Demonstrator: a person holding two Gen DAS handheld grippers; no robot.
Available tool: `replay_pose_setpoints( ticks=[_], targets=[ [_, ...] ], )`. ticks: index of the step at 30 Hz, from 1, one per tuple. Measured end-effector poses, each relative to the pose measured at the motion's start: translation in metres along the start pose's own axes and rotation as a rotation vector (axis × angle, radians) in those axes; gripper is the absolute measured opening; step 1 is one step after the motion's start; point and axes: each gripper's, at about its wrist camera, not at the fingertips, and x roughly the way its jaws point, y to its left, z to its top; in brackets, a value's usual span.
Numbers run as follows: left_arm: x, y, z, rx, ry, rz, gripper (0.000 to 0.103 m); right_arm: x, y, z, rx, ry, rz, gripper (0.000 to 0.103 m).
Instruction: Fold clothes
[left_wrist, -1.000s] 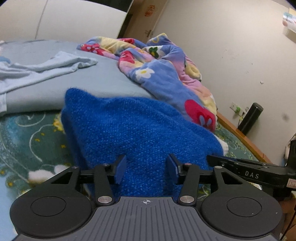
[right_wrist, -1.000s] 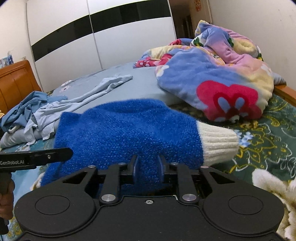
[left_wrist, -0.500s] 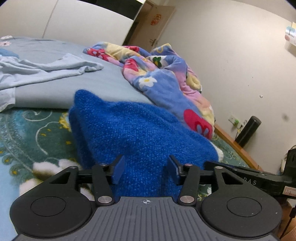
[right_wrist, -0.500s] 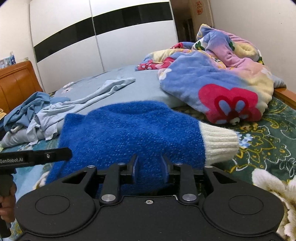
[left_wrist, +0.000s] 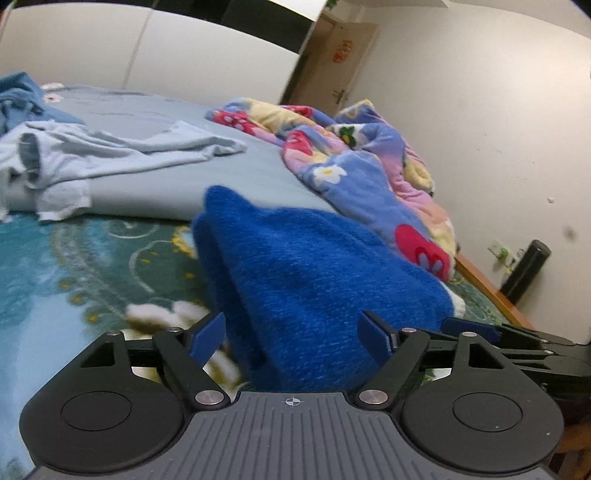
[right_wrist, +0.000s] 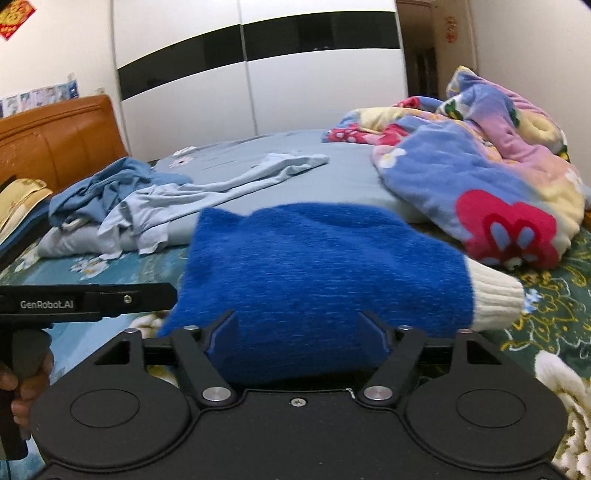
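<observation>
Fuzzy blue knitted sweater (left_wrist: 314, 280) with a cream cuff (right_wrist: 493, 295) at 3 o'clock lies folded on the green patterned bed cover (left_wrist: 74, 266). Left hand-held gripper (left_wrist: 293, 334) and right hand-held gripper (right_wrist: 297, 332) have just been opening; their jaws now stand released around its near edge, so this fold looks finished.

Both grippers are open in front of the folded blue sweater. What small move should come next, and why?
Probably draw both grippers back from the blue sweater. It lies folded on the bed, and the left gripper and right gripper have just been opening, the sweater between their fingers but not pinched. The light blue garment is unfolded.
</observation>
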Motion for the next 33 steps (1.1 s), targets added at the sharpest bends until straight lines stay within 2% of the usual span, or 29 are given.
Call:
replay_pose_setpoints(
  ticks=[8, 22, 23, 26, 33],
  targets=[
    [-0.033, 0.017, -0.013, -0.042, -0.022, 0.094, 0.080, 0.001, 0.035, 0.000, -0.049, 0.025, 0.079, 0.077],
    [-0.105, 0.078, -0.039, -0.142, -0.048, 0.252, 0.080, 0.005, 0.114, -0.009, -0.160, 0.073, 0.220, 0.081],
    [-0.110, 0.081, -0.040, -0.145, -0.052, 0.264, 0.081, 0.005, 0.121, -0.009, -0.169, 0.076, 0.229, 0.081],
    [-0.126, 0.090, -0.042, -0.140, -0.069, 0.300, 0.092, 0.006, 0.141, -0.011, -0.195, 0.080, 0.266, 0.081],
    [-0.164, 0.109, -0.049, -0.136, -0.107, 0.364, 0.092, 0.006, 0.188, -0.014, -0.246, 0.088, 0.358, 0.085]
  ],
)
